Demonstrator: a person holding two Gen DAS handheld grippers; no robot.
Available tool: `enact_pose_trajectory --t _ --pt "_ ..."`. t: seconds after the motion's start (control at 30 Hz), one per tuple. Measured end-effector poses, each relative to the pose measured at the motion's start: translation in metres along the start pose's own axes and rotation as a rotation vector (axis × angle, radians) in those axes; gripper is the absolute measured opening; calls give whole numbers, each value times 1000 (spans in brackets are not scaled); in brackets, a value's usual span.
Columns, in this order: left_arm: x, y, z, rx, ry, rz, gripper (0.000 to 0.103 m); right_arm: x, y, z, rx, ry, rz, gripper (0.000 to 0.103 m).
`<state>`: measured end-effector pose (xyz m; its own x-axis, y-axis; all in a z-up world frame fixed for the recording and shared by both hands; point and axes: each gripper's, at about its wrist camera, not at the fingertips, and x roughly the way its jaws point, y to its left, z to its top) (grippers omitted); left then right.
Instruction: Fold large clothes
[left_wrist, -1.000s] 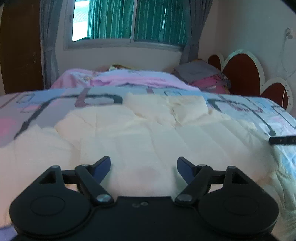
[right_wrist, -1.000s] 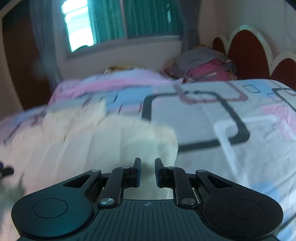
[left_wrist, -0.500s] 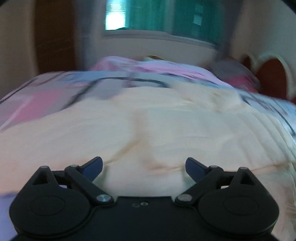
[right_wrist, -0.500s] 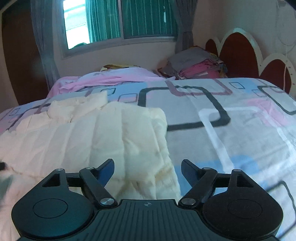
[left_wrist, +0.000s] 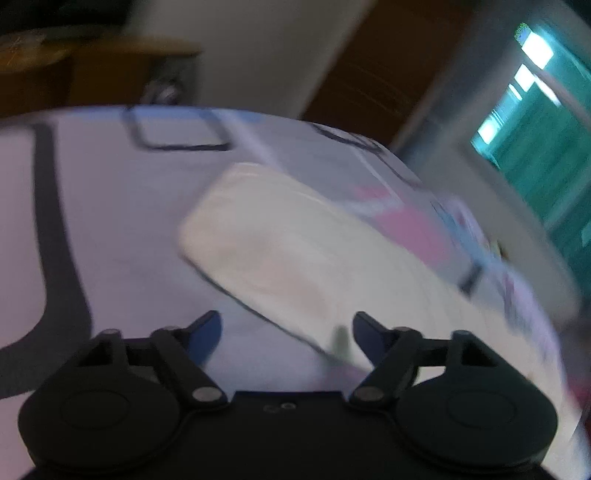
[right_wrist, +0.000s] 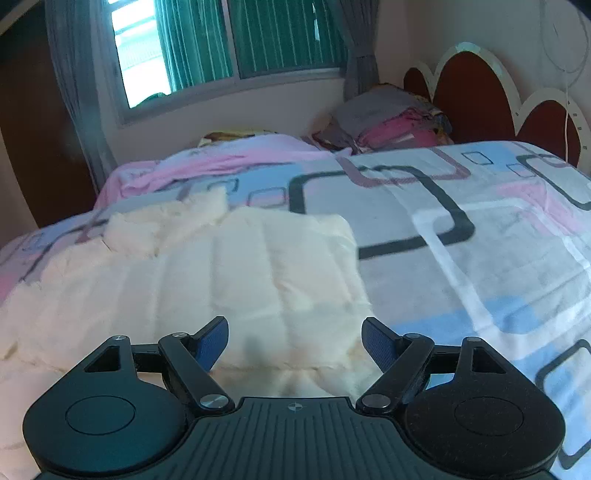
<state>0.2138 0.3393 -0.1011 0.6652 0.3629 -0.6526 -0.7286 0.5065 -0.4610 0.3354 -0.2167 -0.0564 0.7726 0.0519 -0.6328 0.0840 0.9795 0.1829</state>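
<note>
A large cream quilted garment (right_wrist: 229, 280) lies spread on the patterned bedsheet (right_wrist: 480, 229), its right side folded over. My right gripper (right_wrist: 294, 341) is open and empty, just above the garment's near right part. In the blurred, tilted left wrist view, a cream sleeve of the garment (left_wrist: 280, 251) stretches across the sheet (left_wrist: 110, 221). My left gripper (left_wrist: 286, 334) is open and empty over the sleeve's near edge.
A stack of folded clothes (right_wrist: 388, 122) sits at the far right by the red headboard (right_wrist: 476, 99). A pink blanket (right_wrist: 221, 158) lies at the far side under the window (right_wrist: 236, 40). A wooden door (left_wrist: 373, 74) and a table (left_wrist: 96, 70) stand beyond the bed's left side.
My right gripper opened and let go of the garment's folded side. My left gripper swung fast to the left, from the garment's body towards its sleeve, staying open.
</note>
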Motion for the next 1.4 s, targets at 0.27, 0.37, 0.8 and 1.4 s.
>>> enact_pose_trajectory --t 0.27,0.37,0.8,1.4 --pt "33 30 27 -267 -40 -150 41 -1 17 9 -16 -13 -6 79" --pt "36 12 34 -192 -28 -75 13 -2 12 11 -12 -18 -19 79" --pt "-20 -224 -49 444 -50 -448 13 -12 -33 13 96 -49 -51 79" --pt "-28 -423 -298 879 278 -777 13 -52 -145 13 250 -90 -140 79"
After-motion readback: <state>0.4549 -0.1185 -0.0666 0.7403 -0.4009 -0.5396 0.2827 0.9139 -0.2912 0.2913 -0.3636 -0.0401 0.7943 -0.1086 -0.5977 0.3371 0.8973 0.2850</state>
